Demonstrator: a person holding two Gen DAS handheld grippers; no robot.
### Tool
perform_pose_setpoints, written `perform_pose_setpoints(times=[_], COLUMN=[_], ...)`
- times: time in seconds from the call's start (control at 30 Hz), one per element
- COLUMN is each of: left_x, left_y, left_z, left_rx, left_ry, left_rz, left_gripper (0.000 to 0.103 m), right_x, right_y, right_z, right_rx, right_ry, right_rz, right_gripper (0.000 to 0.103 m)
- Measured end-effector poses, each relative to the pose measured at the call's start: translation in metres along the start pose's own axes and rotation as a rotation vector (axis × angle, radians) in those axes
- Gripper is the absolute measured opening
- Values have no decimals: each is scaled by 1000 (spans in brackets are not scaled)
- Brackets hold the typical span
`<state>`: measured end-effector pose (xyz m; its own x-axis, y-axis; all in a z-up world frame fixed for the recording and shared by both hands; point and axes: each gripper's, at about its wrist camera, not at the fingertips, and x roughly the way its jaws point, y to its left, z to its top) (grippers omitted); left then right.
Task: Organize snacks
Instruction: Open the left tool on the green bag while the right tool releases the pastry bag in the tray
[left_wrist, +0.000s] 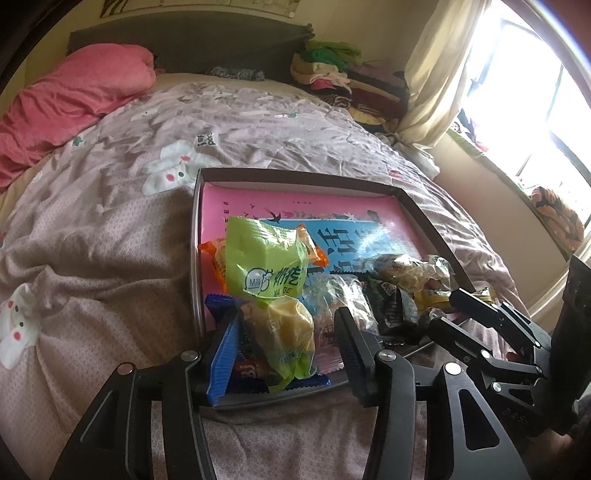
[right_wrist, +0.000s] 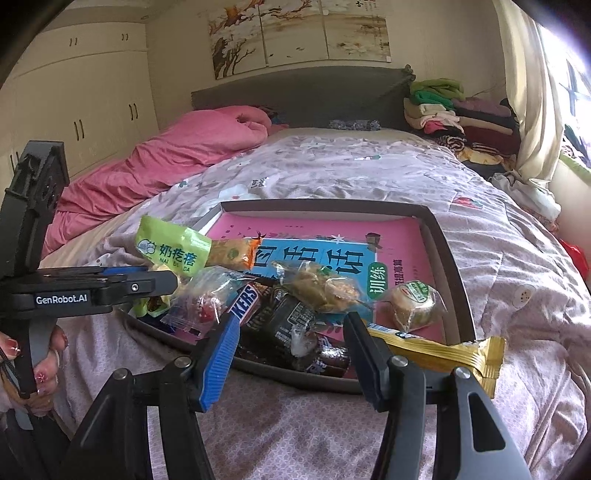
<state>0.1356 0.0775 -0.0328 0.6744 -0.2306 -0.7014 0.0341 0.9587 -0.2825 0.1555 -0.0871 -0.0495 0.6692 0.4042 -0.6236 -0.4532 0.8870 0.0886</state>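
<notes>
A shallow dark-rimmed tray (left_wrist: 417, 210) (right_wrist: 443, 236) with a pink and blue lining lies on the bed, holding several wrapped snacks. My left gripper (left_wrist: 284, 332) is shut on a green milk-snack bag (left_wrist: 269, 266) at the tray's near left corner; the bag stands up between the fingers, and also shows in the right wrist view (right_wrist: 173, 251). My right gripper (right_wrist: 291, 332) is open above the tray's near edge, over a dark chocolate wrapper (right_wrist: 291, 317) and a Snickers bar (right_wrist: 245, 301). A gold wrapper (right_wrist: 443, 352) lies across the tray's near right rim.
A round cake in a clear wrapper (right_wrist: 413, 302) and an orange snack (right_wrist: 236, 253) lie in the tray. A pink quilt (right_wrist: 177, 155) lies on the bed's left. Folded clothes (right_wrist: 454, 114) are stacked by the headboard. A curtain and window (left_wrist: 517, 92) are on the right.
</notes>
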Motion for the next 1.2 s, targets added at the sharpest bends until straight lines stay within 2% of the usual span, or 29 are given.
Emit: perform_pose_setpoints(times=[0.17, 0.43, 0.47, 0.5, 0.9, 1.03, 1.2], left_x=[-4, -8, -9, -10, -35, -44, -52], left_y=[-1, 1, 1, 2, 3, 3, 0], left_z=[2, 5, 5, 6, 12, 12, 7], left_rx=[8, 1, 2, 3, -8, -16, -25], left_ry=[-14, -22, -26, -33, -121, -132, -132], left_rz=[20, 32, 32, 33, 59, 50, 74], left_gripper=[64, 70, 76, 78, 79, 79, 79], right_x=[0, 0, 0, 0, -8, -14, -22], right_y=[-3, -10, -10, -11, -14, -17, -18], right_z=[0, 2, 3, 3, 3, 3, 4], right_rx=[8, 29, 31, 32, 43, 50, 54], right_ry=[-1, -4, -5, -5, -29, -41, -62], right_rz=[-11, -37, -40, -42, -70, -72, -79], right_gripper=[58, 61, 61, 61, 66, 70, 74])
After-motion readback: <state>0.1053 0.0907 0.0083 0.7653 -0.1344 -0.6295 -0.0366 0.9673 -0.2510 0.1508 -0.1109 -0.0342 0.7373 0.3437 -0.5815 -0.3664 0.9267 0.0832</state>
